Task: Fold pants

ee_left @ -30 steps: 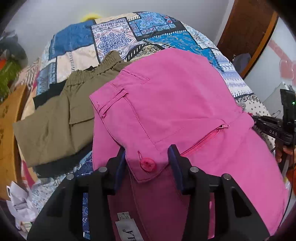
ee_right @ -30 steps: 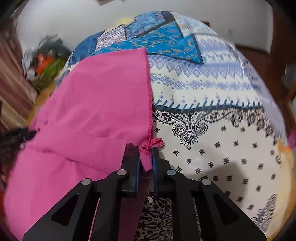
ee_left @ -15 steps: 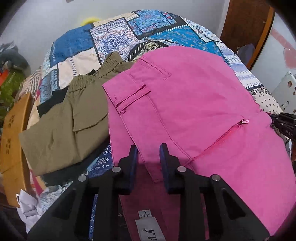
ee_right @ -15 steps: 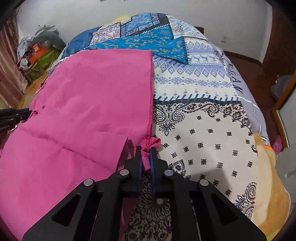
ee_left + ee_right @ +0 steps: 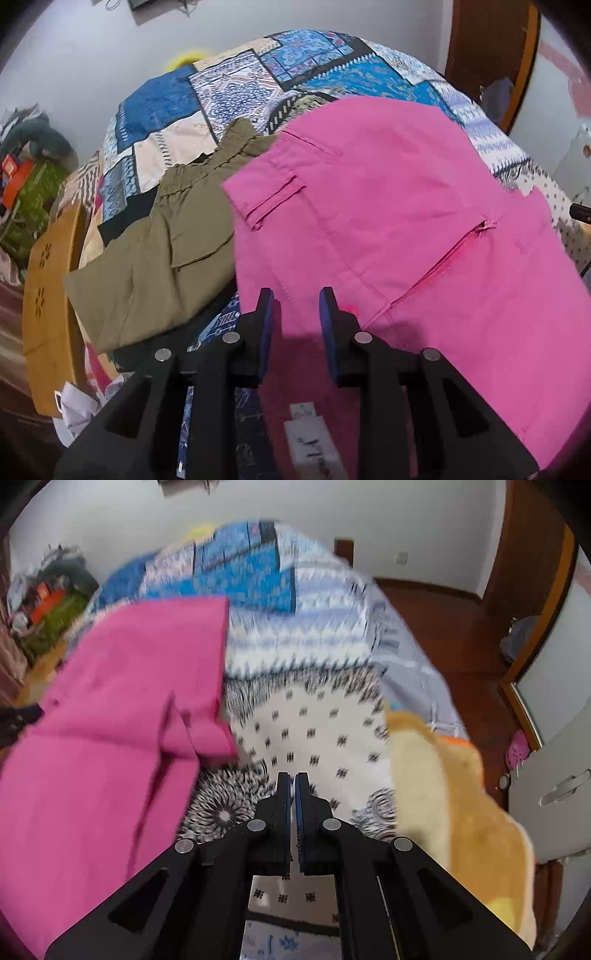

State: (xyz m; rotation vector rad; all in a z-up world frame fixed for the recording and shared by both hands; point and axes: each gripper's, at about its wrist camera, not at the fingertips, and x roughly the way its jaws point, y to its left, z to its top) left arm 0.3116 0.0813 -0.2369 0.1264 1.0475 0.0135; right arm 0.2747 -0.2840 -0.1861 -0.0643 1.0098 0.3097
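Pink pants overlap olive shorts on patchwork bedspread.

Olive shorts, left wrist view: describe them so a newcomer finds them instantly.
Start at the patchwork bedspread covering the bed. The big pink pants lie across its middle; immediately to their left, partly tucked under the pink edge, lie the olive shorts. They are the only drab green garment, with a gathered elastic waistband and a flapped pocket, unlike the bright pink fabric beside them.
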